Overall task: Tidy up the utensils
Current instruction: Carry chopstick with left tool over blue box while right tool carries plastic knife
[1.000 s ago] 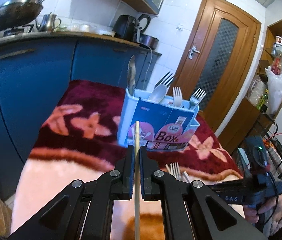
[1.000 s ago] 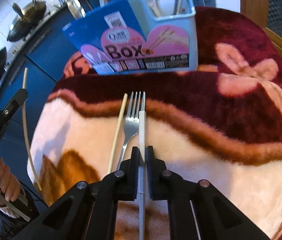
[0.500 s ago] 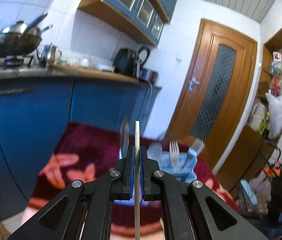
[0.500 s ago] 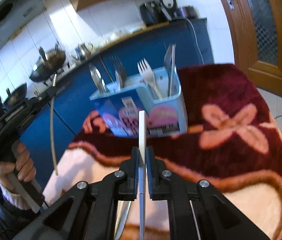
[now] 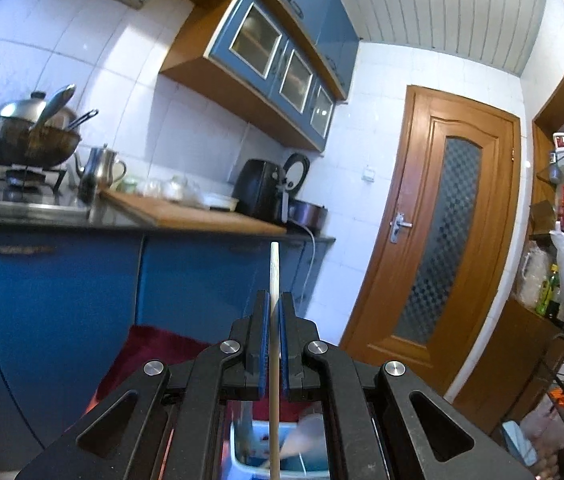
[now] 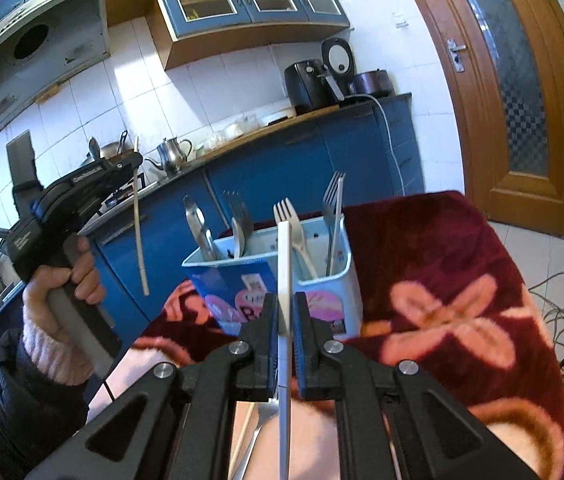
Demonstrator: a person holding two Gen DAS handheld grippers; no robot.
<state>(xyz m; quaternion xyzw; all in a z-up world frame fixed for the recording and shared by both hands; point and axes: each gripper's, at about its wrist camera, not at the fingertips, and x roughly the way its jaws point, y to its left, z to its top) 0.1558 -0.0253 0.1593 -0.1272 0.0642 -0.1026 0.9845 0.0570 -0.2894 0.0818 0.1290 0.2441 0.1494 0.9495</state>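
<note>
My left gripper (image 5: 273,300) is shut on a wooden chopstick (image 5: 273,280) and holds it upright in the air; the chopstick (image 6: 137,220) also shows in the right wrist view, left of the box. My right gripper (image 6: 285,304) is shut on a white utensil handle (image 6: 284,264), raised in front of the light blue utensil box (image 6: 322,284). The box stands on the red flowered blanket (image 6: 442,264) and holds forks and spoons. In the left wrist view the box (image 5: 241,452) is seen below the jaws.
A second chopstick (image 6: 241,436) and a metal fork (image 6: 257,440) lie on the blanket below my right gripper. Blue kitchen cabinets (image 5: 61,300) with a wok (image 5: 25,140) and kettle stand behind. A wooden door (image 5: 442,240) is at the right.
Both grippers have risen and tilted up from the blanket. The left one has carried its chopstick above the box. The right one has lifted the white utensil off the blanket.
</note>
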